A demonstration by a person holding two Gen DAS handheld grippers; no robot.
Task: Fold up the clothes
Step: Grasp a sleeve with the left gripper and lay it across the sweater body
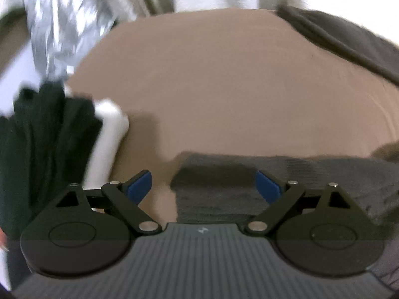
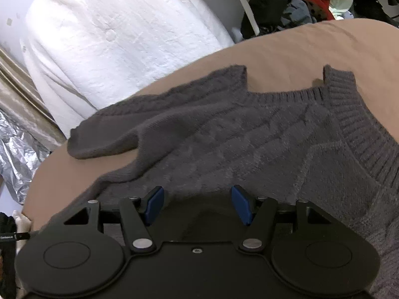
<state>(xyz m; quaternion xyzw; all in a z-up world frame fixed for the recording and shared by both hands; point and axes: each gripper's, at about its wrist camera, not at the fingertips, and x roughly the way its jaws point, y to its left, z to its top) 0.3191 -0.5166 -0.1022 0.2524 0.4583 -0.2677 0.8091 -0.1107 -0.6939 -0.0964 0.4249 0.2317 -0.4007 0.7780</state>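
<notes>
In the left wrist view, the left gripper [image 1: 203, 186] hangs with jaws wide apart over a grey knitted sweater [image 1: 299, 174] on a smooth tan table [image 1: 224, 87]. In the right wrist view, the right gripper [image 2: 197, 205] gapes above that sweater's ribbed, cabled wool [image 2: 224, 137].

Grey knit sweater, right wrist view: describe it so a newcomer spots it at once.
Start at the broad tan-covered surface filling the middle of the right wrist view. Spread flat on it is the dark grey cable-knit sweater, ribbed edging at its neckline. Unlike the white quilted fabric behind, it is dark and knitted.
</notes>
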